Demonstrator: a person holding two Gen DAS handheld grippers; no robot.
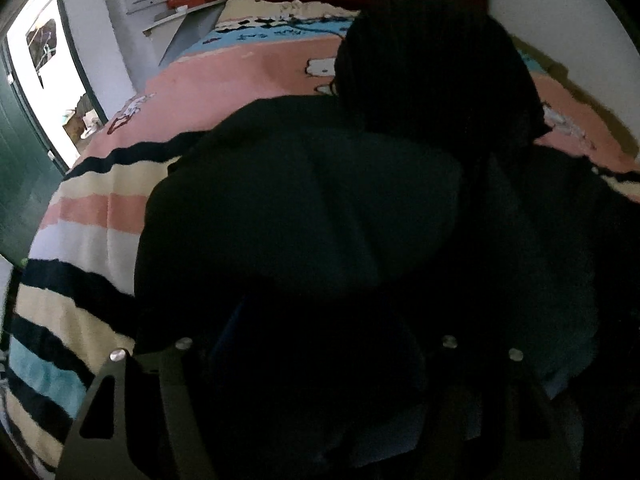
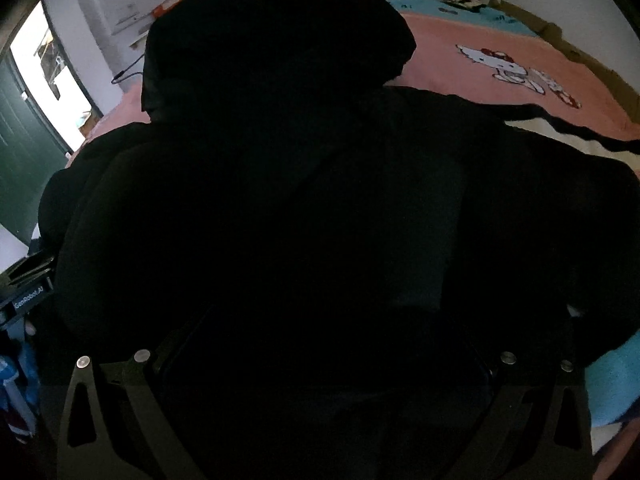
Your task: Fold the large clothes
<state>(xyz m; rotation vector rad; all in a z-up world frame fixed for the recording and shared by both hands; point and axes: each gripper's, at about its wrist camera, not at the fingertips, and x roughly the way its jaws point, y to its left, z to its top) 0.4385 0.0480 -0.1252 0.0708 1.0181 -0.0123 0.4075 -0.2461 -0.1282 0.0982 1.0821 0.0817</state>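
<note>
Black hooded garment lies spread over a striped, pink cartoon-print blanket on a bed, filling both wrist views, its hood toward the headboard. Left gripper and right gripper point down into the dark cloth. Their fingers are lost in shadow, so their opening and any hold on the fabric cannot be told.

Both claws angled steeply down
</note>
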